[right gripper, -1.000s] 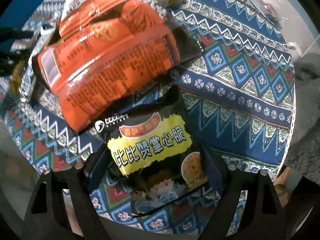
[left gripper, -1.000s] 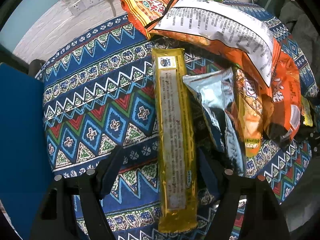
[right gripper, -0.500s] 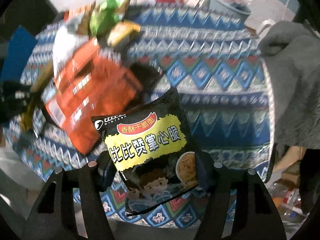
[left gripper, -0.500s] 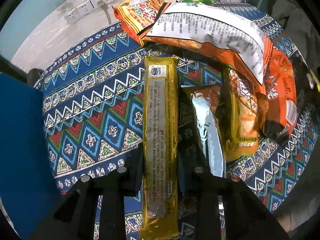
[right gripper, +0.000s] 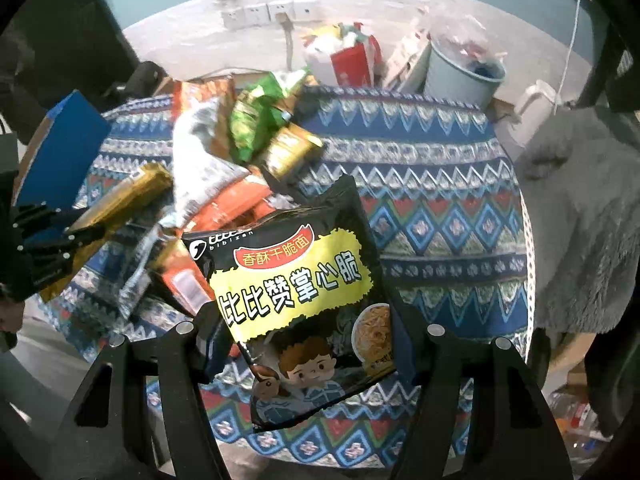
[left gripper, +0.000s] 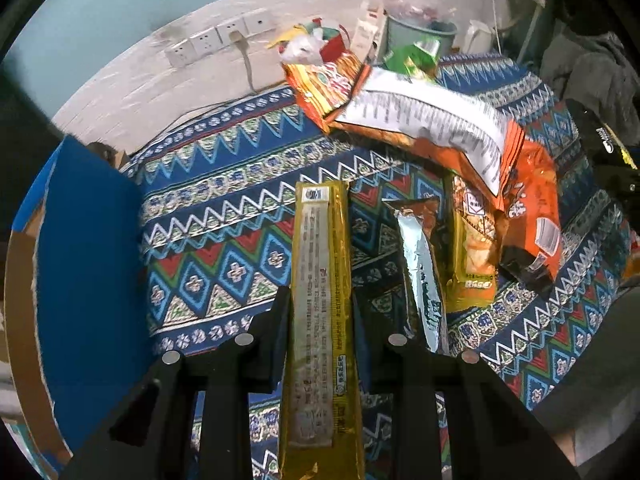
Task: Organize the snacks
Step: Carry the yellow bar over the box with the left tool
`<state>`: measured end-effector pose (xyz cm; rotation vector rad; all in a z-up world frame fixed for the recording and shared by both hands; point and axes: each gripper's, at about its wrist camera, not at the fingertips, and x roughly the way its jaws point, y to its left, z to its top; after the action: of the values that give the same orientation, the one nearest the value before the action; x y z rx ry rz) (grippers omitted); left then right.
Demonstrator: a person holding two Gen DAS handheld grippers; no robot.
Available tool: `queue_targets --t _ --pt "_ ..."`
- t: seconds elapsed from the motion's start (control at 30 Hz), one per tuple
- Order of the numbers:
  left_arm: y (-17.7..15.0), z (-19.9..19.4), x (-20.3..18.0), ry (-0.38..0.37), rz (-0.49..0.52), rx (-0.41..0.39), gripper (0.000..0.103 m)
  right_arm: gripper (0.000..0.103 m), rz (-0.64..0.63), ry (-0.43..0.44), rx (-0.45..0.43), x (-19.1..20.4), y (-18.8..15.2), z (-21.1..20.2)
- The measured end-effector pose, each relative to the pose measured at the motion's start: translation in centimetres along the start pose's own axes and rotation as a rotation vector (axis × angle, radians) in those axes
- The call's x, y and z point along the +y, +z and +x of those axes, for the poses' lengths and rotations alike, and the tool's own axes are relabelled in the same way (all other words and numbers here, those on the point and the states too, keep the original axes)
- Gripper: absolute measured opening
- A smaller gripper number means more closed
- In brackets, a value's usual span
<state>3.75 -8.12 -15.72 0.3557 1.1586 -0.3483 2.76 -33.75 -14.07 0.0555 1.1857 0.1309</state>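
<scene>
Left wrist view: a long gold packet (left gripper: 320, 304) is clamped between the fingers of the left gripper (left gripper: 318, 320), whose jaws were spread wide on either side of it a second ago. More wall, sockets and floor clutter are now taken in at the top of this view, so the packet is judged to be raised off the patterned tablecloth (left gripper: 224, 240). Beside it, a silver-lined wrapper (left gripper: 420, 280) and a heap of orange bags (left gripper: 520, 184) are left lying on the cloth.

In the right wrist view, a black noodle-snack bag (right gripper: 304, 296) is gripped by the right gripper (right gripper: 308, 336). It lay flat under the orange bags a second ago; now it is held well above the cloth, tilted, with the heap left behind it.

Both items are therefore judged to be freed from the pile and ready to be carried to a sorting place. Which place is meant cannot be told; a blue box (left gripper: 84, 280) is seen at the left edge of the table.

The lower ends of both packets are cut off or hidden by the gripper frames. Contact between pads and wrappers is partly hidden. Print on the gold packet is too blurred to be read.
</scene>
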Motion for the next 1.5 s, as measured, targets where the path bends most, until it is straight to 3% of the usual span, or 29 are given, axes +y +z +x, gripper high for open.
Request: queue_targets --t 0.7,1.5 --pt "-0.9 -8.8 4.4 0.022 -0.091 -0.206 0.029 0.066 -0.101 0.072 -0.111 8.0 3.5 -2.7" --pt "-3.9 -13.2 12.6 0.067 -0.244 -0.308 0.029 0.066 -0.235 0.168 -0.143 19.1 8.0 -3.2"
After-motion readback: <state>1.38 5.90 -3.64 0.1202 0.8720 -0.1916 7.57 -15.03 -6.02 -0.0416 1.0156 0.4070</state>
